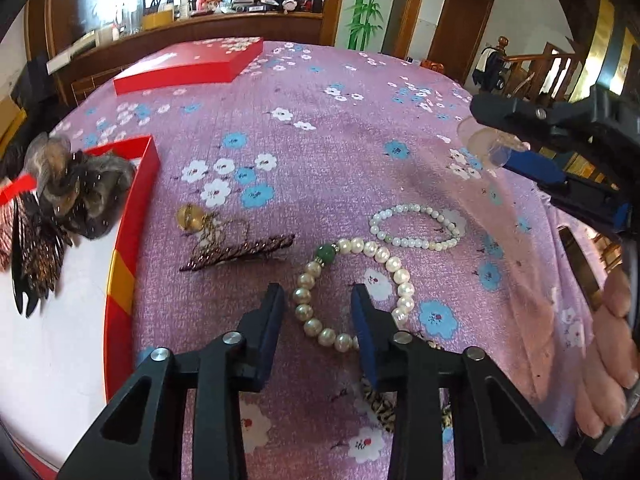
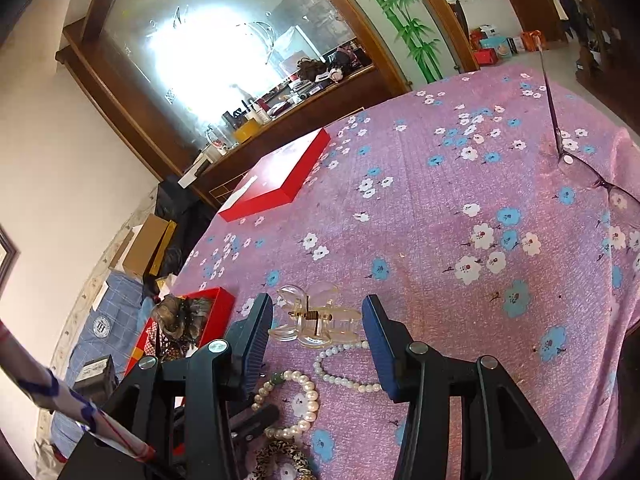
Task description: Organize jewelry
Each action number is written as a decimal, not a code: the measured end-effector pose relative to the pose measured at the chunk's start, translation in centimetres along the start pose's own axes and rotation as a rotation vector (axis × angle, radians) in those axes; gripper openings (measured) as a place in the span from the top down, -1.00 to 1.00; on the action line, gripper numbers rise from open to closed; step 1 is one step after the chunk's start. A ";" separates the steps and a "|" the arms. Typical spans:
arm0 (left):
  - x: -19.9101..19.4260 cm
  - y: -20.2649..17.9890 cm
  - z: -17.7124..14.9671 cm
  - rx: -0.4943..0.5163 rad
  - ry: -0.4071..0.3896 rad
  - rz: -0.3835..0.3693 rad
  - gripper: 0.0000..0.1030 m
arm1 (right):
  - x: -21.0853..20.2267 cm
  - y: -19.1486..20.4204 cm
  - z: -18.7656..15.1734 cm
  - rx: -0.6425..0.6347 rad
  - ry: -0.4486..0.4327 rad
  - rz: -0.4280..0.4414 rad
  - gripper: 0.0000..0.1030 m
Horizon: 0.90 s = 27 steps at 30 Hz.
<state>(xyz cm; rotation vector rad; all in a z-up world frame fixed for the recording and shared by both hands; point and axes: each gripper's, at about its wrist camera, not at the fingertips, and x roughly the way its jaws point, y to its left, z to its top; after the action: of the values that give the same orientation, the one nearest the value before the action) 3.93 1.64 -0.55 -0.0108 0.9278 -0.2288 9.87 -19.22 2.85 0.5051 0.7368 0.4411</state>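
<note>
My left gripper [image 1: 318, 294] is open, low over a large pearl bracelet with a green bead [image 1: 352, 292] on the pink floral cloth. A small pearl bracelet [image 1: 414, 226] lies beyond it, a brown beaded hair clip [image 1: 240, 252] and a gold pendant [image 1: 190, 216] to the left. My right gripper [image 2: 318, 314] has its jaws apart with a clear claw hair clip [image 2: 316, 320] between the fingers; it also shows in the left wrist view [image 1: 490, 146]. An open red box [image 1: 128, 264] at left holds dark hair accessories [image 1: 72, 188]. A leopard scrunchie [image 2: 280, 458] lies near me.
A closed red box lid [image 1: 192, 66] lies at the far side of the table. Eyeglasses [image 2: 588, 172] rest on the cloth at the right. A wooden cabinet with clutter [image 1: 200, 12] stands behind the table. The table edge drops off at the right [image 1: 560, 240].
</note>
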 end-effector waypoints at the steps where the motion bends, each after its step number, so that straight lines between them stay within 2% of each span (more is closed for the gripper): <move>1: 0.1 -0.2 -0.1 0.009 -0.003 0.005 0.79 | 0.0 0.1 0.0 -0.002 -0.002 0.002 0.02; 5: 0.1 0.1 0.3 -0.028 -0.040 -0.070 0.84 | -0.2 0.3 -0.1 -0.006 -0.006 0.009 0.02; 7: -0.7 0.5 0.5 -0.053 -0.093 -0.102 0.84 | -0.3 0.3 -0.1 -0.008 -0.008 0.011 0.02; 9: -2.3 0.8 0.6 -0.064 -0.182 -0.123 0.84 | -0.4 0.4 -0.1 -0.006 -0.011 0.016 0.02; 13: -5.2 0.4 0.3 -0.040 -0.347 -0.090 0.84 | -0.6 0.8 -0.2 -0.022 -0.018 0.016 0.02; 15: -6.0 0.2 0.1 -0.029 -0.395 -0.051 0.83 | -0.6 1.2 -0.3 -0.036 -0.017 0.014 0.02; 18: -6.5 0.2 0.1 -0.030 -0.418 -0.034 0.83 | -0.6 1.6 -0.5 -0.052 -0.017 0.006 0.02; 27: -5.8 0.2 0.3 -0.023 -0.398 0.002 0.83 | -0.4 1.5 -0.4 -0.054 -0.014 0.001 0.02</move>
<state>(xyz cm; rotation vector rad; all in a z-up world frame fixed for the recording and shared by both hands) 0.81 2.97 4.19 -0.0742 0.5342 -0.2048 9.00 -18.12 3.71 0.4576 0.7090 0.4568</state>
